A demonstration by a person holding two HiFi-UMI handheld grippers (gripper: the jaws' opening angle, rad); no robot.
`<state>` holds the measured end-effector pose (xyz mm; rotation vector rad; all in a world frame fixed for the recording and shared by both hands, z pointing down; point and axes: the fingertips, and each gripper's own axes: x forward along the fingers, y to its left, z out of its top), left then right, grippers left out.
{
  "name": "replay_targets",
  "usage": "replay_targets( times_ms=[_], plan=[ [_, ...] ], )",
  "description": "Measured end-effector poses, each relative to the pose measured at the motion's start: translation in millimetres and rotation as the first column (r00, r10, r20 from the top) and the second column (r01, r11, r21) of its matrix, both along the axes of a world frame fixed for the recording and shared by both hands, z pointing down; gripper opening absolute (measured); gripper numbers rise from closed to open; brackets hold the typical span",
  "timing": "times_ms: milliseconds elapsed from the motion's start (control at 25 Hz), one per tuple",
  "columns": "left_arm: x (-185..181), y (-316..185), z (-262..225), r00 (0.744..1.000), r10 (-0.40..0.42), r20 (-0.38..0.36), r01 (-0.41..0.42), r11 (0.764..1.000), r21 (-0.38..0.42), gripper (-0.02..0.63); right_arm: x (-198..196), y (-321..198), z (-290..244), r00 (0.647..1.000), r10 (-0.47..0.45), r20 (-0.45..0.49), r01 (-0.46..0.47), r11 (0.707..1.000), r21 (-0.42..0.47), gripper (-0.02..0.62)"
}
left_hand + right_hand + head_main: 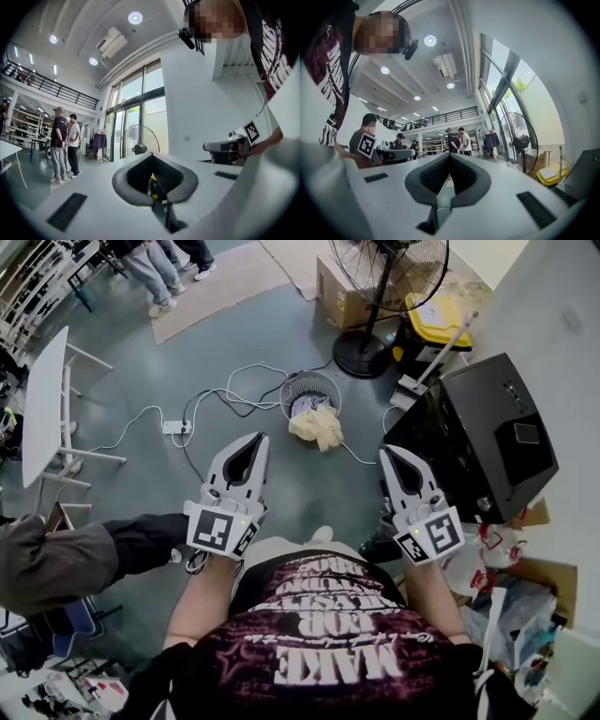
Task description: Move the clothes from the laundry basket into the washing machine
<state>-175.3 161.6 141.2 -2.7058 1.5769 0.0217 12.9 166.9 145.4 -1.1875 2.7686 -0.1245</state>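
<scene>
Well, both the left gripper (262, 438) and the right gripper (382, 455) have their jaws pressed together on nothing, while cream clothes (317, 426) spill from the basket (293, 388) on the far floor (234, 343).

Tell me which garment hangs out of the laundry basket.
The cream garment: it spills over the laundry basket rim onto the floor; the purplish one lies inside.

Wire-mesh basket (292, 393), soft cloth (317, 427), smooth floor (234, 334)

Lofty workshop hall: mezzanine railing (47, 86), tall windows (136, 112), floor cables (234, 390)
</scene>
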Motion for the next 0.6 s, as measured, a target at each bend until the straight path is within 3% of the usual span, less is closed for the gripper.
replay_targets(
  times_ms=[160, 360, 600],
  plan=[
    [1.2, 1.8, 1.6, 0.999, -0.015, 0.029, 0.016, 1.0, -0.009, -0.002, -7.5, 3.9, 1.8, 0.997, -0.07, -0.034, 0.07, 0.998, 0.0, 0.005],
    [4.4, 6.9, 1.3, 0.998, 0.001, 0.06, 0.0, 1.0, -0.001, -0.002, -11.1, 7.9, 2.1, 0.988, -0.087, -0.13, 0.091, 0.996, 0.021, 0.005],
    [7.4, 3.7, 7.2, 0.997, 0.043, 0.069, -0.042, 0.999, -0.016, -0.002, -19.8, 19.4, -4.7, 0.98, -0.136, -0.147, 0.15, 0.985, 0.089, 0.005]
  ],
)
